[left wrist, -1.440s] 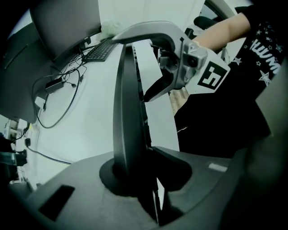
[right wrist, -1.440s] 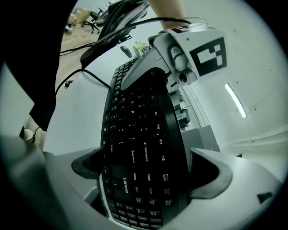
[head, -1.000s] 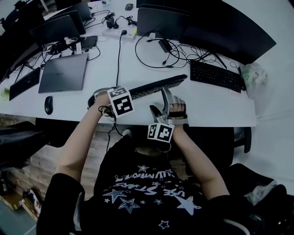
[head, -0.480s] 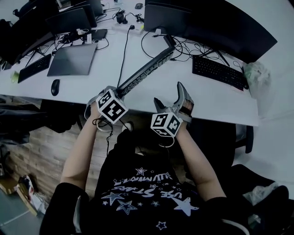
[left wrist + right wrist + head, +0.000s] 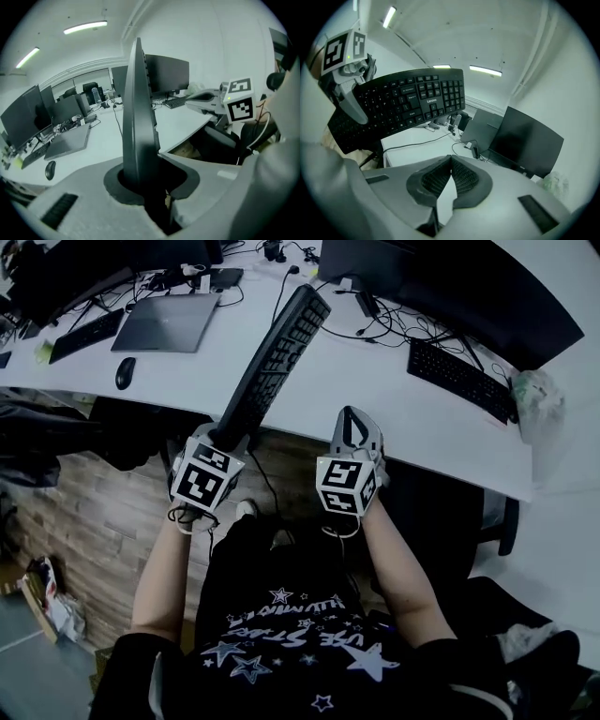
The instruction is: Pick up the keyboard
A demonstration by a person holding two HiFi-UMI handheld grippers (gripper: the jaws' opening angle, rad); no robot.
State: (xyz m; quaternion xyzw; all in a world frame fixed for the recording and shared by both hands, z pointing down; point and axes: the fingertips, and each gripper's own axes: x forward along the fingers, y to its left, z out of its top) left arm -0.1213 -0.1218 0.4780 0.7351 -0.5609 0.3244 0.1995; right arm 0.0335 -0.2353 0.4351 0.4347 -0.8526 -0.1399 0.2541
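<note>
worktop (image 5: 375,399): long white surface across the far half of the head view, with dark monitors (image 5: 450,287) along its far right edge.

keyboard (image 5: 272,362): black, full-size, off the worktop. it is held by its near end only and slants up and away, with its far end over the worktop. in the right gripper view it hangs in the air, keys facing that camera.

other items: a closed laptop (image 5: 178,322) at far left, a second keyboard (image 5: 459,379) at right and a mouse (image 5: 125,373) at left all lie flat on the worktop. a cable (image 5: 413,142) runs across the surface; whether it belongs to the lifted keyboard cannot be told.

left gripper (image 5: 225,437): jaws narrow, clamped on the keyboard's near end, which stands edge-on between them.

right gripper (image 5: 352,423): just right of the keyboard and apart from it. its jaws have just closed, pads together, nothing between them.

assessment: the lift appears done, and the step in hand is carrying the keyboard clear. the hold is at one end of a long item, so the next move likely calls for a firm clamp, a slow swing and slack in any attached cable.
</note>
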